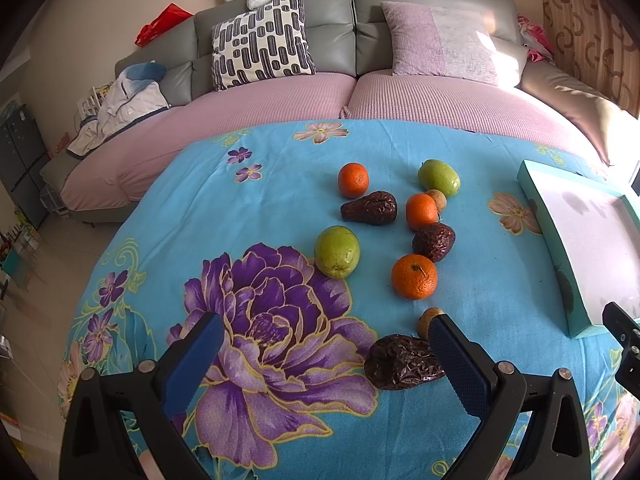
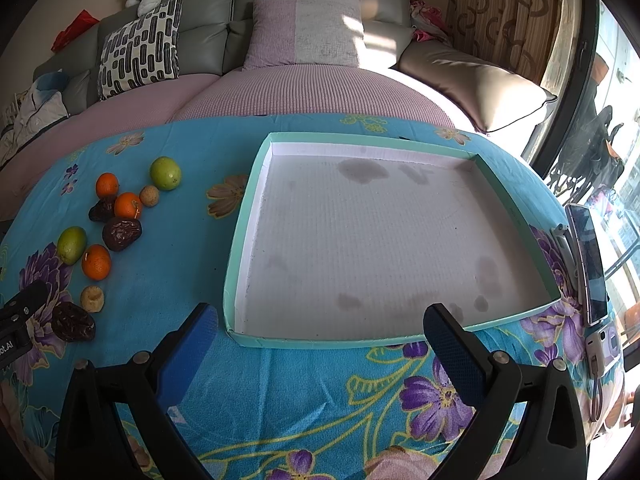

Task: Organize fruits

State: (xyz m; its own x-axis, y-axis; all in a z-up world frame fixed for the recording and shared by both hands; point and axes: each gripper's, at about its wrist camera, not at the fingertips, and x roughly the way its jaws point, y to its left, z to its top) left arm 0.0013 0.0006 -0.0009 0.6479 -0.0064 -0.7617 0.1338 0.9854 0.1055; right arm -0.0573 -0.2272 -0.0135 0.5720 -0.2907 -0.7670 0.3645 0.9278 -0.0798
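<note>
Left gripper (image 1: 326, 334): jaws wide apart, holding nothing. Right gripper (image 2: 320, 326): jaws wide apart, holding nothing. Fruits (image 1: 414, 276) lie loose on the floral table (image 1: 248, 208), left of the tray (image 2: 240, 264). Legible writing: none readable.

Grey sofa (image 1: 340, 20) with cushions, patterned curtain (image 2: 500, 12), sunlit window (image 2: 616, 128) at right.

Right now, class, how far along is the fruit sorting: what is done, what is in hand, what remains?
Done: nothing; the teal tray holds no fruit. In hand: nothing; the left gripper and right gripper are both open. Left: three oranges, such as one, two green fruits, three dark wrinkled fruits and two small tan fruits all lie loose on the floral cloth.
</note>
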